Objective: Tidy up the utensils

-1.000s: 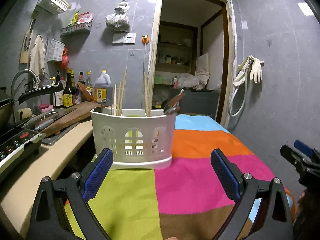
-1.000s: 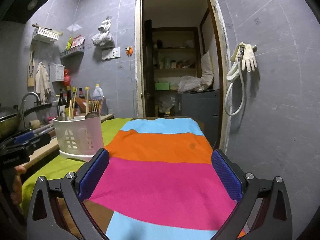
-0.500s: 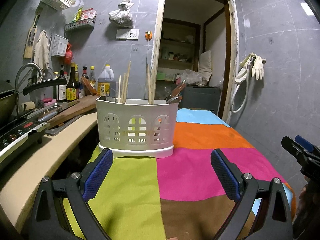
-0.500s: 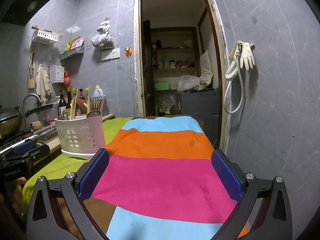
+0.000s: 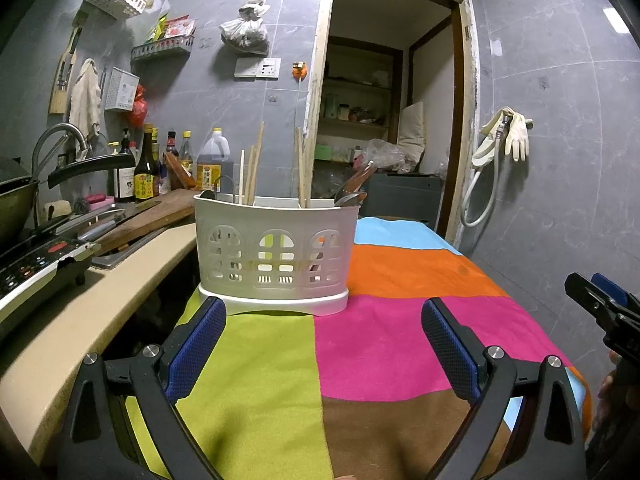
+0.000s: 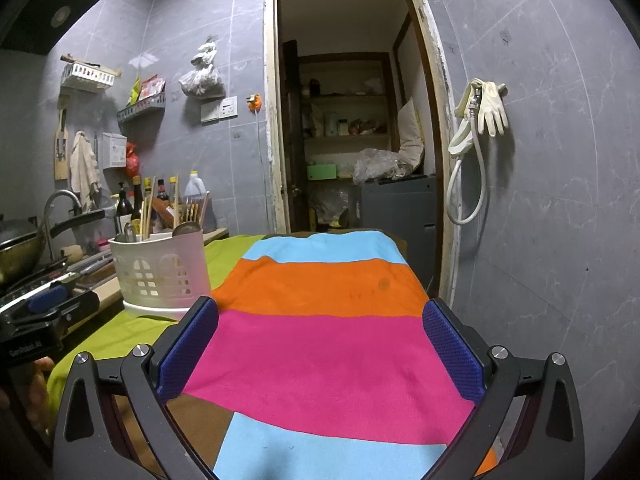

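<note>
Left wrist view: the left tool point(image 5: 322, 334) hangs spread wide and empty over the colour-blocked cloth point(image 5: 380, 344) on the desk. Just ahead stands the white perforated plastic utensil caddy point(image 5: 274, 252), its wooden chopsticks point(image 5: 252, 168) upright and a brown-handled spoon point(image 5: 352, 190) leaning right. Only here the right tool shows side-on at the frame edge.

Right wrist view: the right tool point(image 6: 320, 346) gapes empty; the caddy point(image 6: 160, 272) sits far left.

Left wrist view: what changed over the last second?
The left gripper tilted and shifted slightly, so the caddy sits higher in view. Nothing was grasped or released. Both grippers stay open and empty; the right gripper barely moved, and the utensils remain in the caddy.
</note>
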### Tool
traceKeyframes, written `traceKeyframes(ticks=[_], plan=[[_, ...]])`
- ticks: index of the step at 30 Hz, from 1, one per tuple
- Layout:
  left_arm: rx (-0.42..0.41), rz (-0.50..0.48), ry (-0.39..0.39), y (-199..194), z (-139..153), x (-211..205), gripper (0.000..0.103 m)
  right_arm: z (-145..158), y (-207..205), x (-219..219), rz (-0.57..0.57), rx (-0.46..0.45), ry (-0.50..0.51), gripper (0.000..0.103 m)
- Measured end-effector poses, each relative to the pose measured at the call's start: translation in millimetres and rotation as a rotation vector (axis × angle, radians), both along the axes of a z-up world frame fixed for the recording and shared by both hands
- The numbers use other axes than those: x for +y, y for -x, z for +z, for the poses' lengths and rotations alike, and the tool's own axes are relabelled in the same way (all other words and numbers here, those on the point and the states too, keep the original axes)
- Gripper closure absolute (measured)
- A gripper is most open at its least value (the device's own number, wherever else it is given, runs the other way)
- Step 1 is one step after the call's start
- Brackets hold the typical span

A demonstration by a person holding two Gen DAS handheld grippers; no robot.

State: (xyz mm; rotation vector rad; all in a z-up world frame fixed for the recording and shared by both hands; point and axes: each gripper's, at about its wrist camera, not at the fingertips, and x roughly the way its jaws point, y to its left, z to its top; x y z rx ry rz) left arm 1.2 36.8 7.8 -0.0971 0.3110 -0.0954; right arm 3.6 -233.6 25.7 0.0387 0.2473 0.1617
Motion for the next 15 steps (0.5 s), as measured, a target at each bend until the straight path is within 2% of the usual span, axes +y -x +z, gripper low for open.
traceKeyframes(ticks=[15], plan=[[-0.001,0.001,0.003,0.4,-0.8,1.2,0.007,0.6,-0.1,-0.2,0.0,-0.002,0.0,0.0]])
